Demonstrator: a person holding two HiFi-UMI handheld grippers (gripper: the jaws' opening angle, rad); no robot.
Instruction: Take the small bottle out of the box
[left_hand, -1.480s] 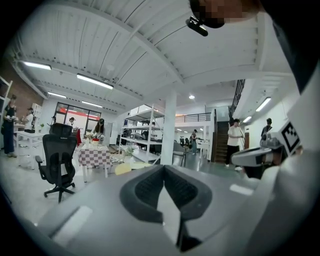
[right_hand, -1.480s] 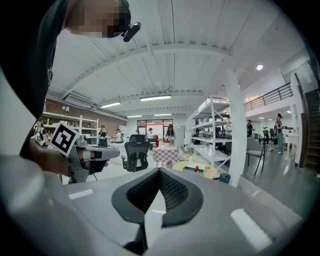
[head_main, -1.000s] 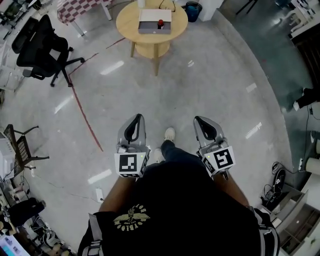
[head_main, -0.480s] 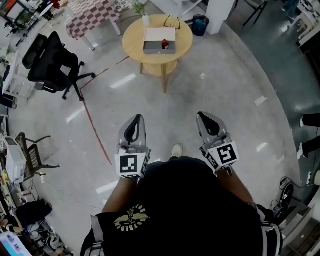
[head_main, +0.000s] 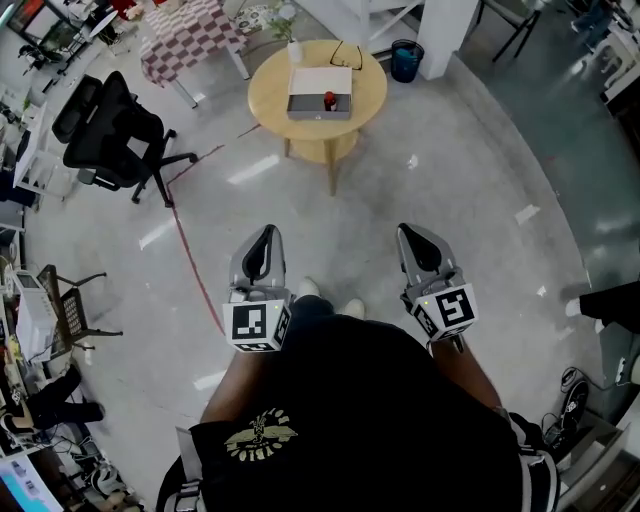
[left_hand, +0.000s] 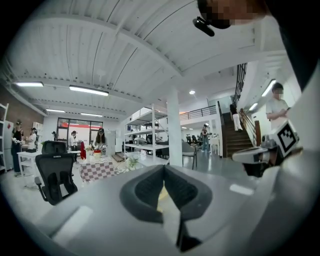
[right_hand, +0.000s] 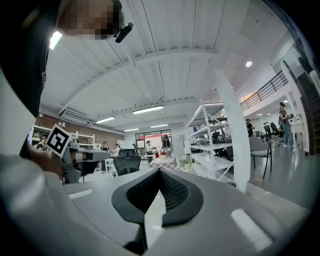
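Fingers (left_hand: 145, 192) on my left gripper (head_main: 263, 245) are clenched tip to tip with nothing between them. The right gripper (head_main: 418, 243) is closed the same way and also empty. I hold both out level in front of me, side by side and well apart. Each carries a cube with a square black-and-white marker, the left cube (head_main: 254, 325) and the right cube (head_main: 447, 310); these are coded patterns, not words.

Below them is my black shirt with a gold emblem (head_main: 258, 438); its lettering is too small for me to read. My white shoes (head_main: 305, 290) stand on a glossy grey floor crossed by a thin red line (head_main: 190, 262).

Well ahead of both grippers stands a round wooden table (head_main: 270, 95). On it sits an open box (head_main: 318, 113), and the small bottle (head_main: 328, 98), showing a red top, is inside it near the front wall. I can make out no label on either. A pair of glasses (head_main: 345, 52) lies behind the box. A black office chair (head_main: 110, 125) stands left of the table, and a blue bin (head_main: 407, 60) to its right.
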